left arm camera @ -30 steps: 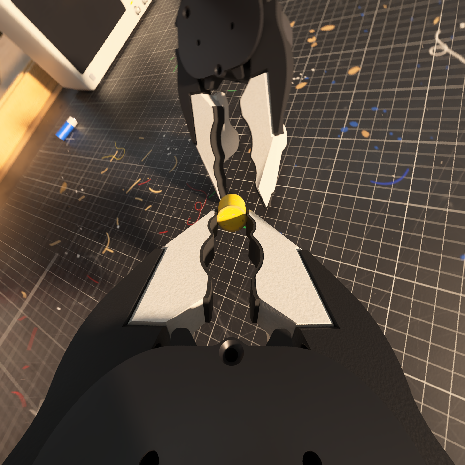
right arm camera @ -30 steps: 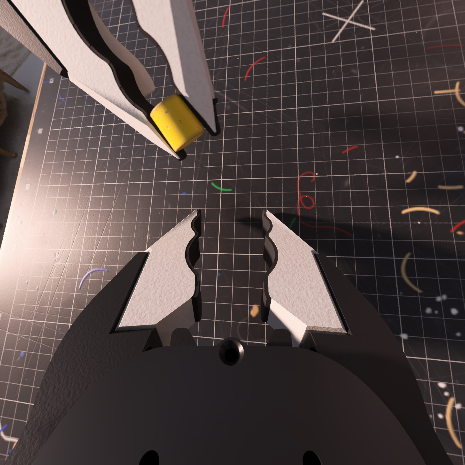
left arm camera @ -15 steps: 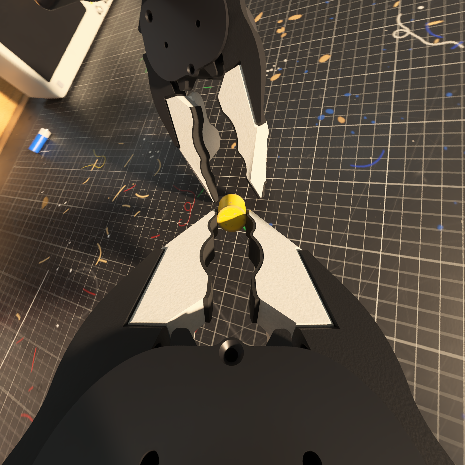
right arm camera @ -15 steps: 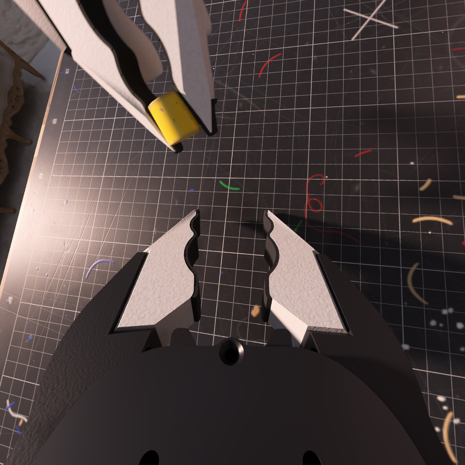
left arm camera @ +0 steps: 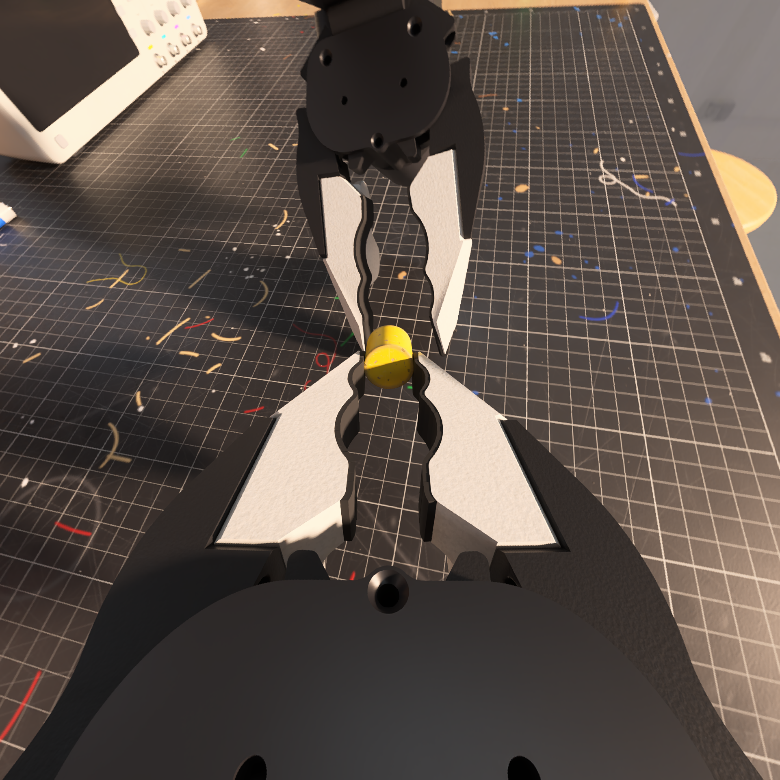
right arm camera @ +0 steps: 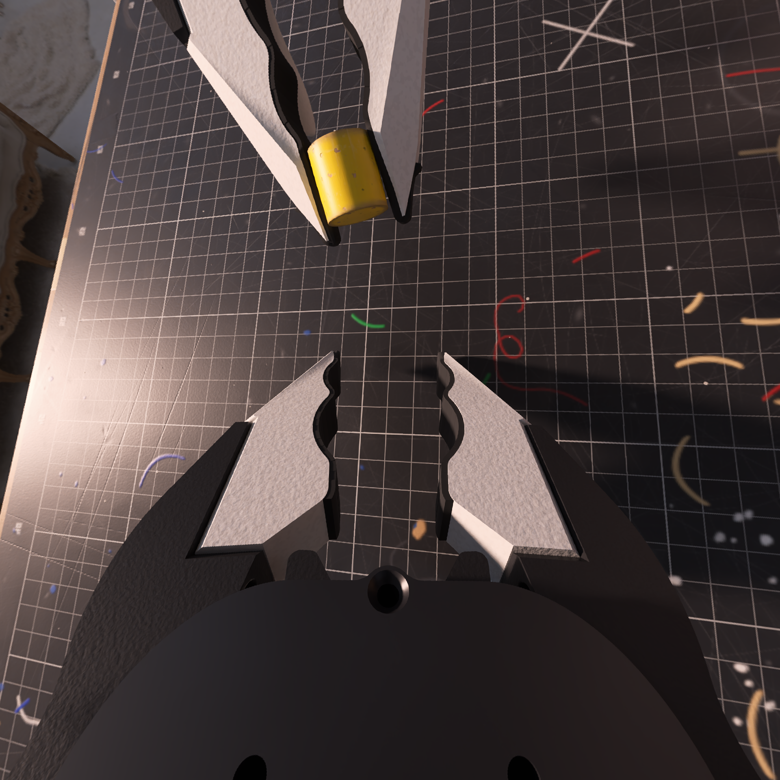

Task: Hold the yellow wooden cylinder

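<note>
The yellow wooden cylinder (left arm camera: pixel 388 361) is short and speckled. My left gripper (left arm camera: pixel 388 358) is shut on it at the fingertips and holds it above the dark cutting mat (left arm camera: pixel 591 380). In the right wrist view the cylinder (right arm camera: pixel 347 177) sits between the left gripper's white fingers (right arm camera: pixel 253 97) at the top. My right gripper (right arm camera: pixel 387 358) is open and empty, facing the cylinder with a gap of mat between. In the left wrist view the right gripper (left arm camera: pixel 403 333) comes in from the far side, its tips just beyond the cylinder.
A white instrument with a dark screen (left arm camera: pixel 63 71) stands at the mat's far left. A small blue and white object (left arm camera: pixel 5 215) lies at the left edge. A round wooden stool (left arm camera: pixel 743 190) shows past the table's right edge. Paint flecks and marks cover the mat.
The left gripper has swung its view right with the cylinder still held. The right gripper now faces it more squarely, and the cylinder sits nearer the centre line of the right wrist view.
</note>
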`<state>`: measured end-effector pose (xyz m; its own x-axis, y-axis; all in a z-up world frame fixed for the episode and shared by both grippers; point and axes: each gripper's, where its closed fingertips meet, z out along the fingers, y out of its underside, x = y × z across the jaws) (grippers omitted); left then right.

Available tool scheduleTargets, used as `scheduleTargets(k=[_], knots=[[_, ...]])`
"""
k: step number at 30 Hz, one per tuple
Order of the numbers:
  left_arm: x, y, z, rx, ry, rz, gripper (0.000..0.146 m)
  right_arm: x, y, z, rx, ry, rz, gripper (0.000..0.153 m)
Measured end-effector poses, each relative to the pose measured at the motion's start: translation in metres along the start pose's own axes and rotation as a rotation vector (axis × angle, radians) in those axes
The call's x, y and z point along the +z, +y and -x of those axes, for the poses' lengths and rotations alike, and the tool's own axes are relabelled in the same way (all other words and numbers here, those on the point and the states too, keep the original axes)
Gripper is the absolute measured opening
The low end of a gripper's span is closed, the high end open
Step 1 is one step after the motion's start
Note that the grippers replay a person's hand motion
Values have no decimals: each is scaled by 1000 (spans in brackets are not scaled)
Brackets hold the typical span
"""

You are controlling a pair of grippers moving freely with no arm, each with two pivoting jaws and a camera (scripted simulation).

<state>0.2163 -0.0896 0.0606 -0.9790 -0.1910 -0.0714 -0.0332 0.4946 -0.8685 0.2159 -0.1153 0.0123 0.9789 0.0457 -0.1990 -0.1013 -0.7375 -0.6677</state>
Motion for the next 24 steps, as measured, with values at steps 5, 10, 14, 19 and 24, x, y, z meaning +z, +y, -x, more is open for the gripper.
scheduleTargets(k=[5,10,14,19,24], knots=[[-1,-2,-8,125,-101,102,21,0,0,0,-7,2,6,46],[-1,-2,-3,45,-35,57,21,0,0,0,-8,-4,5,47],[1,-5,3,-39,-41,-6,21,-1,-1,-1,7,-19,-2,46],[-2,-6,-8,109,-83,116,21,-1,0,-1,-13,-19,-5,47],[-1,-8,8,-172,-25,-99,21,0,-2,-2,8,-26,-10,47]])
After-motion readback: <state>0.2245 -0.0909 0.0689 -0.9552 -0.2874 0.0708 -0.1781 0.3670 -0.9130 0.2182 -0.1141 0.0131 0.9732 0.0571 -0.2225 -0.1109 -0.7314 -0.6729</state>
